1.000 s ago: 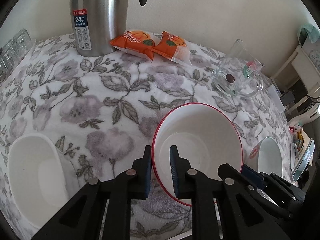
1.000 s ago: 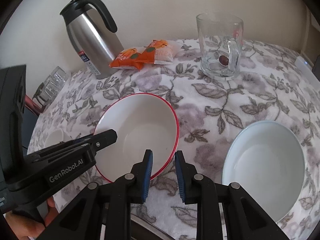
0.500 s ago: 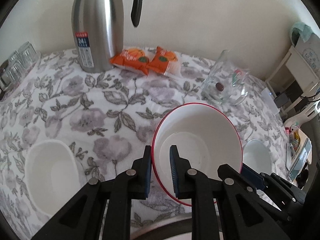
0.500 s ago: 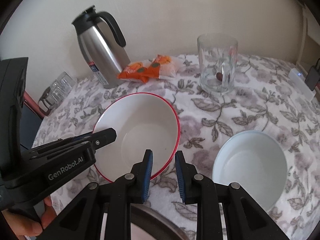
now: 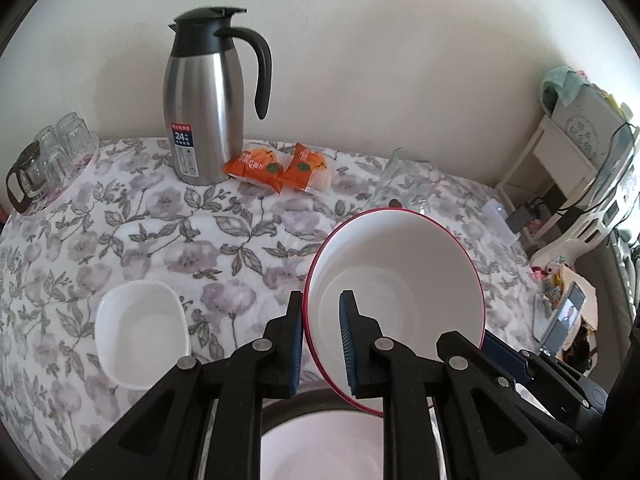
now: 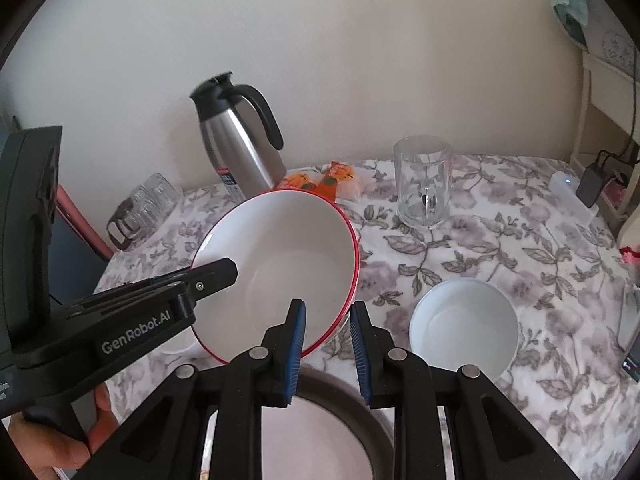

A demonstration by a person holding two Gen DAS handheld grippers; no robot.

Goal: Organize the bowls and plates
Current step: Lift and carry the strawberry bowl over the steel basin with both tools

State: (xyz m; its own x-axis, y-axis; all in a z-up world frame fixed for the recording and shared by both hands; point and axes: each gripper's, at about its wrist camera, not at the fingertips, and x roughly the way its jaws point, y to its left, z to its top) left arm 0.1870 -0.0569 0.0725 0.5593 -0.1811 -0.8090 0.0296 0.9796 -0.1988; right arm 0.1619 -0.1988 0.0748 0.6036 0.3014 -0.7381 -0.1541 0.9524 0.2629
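I'm gripping the red-rimmed bowl [image 5: 400,292] w/ both hand-held grippers: left hand-held gripper [image 5: 320,344] is clamping the bowl's left rim, one pad inside and one outside; right hand-held gripper [image 6: 326,344] is pinching the rim at lower centre of its view. The bowl is hanging tilted above the floral counter [image 5: 120,232], centre-right in the left view. A square white dish [image 5: 140,332] is sitting on the counter at lower left. A round white bowl [image 6: 464,324] is sitting lower right in the right view. At the back are standing a steel jug [image 5: 204,108], orange snack packs [image 5: 280,168] & a glass mug [image 6: 424,188]. A plate [image 6: 320,436] is showing at bottom centre, below the pads.
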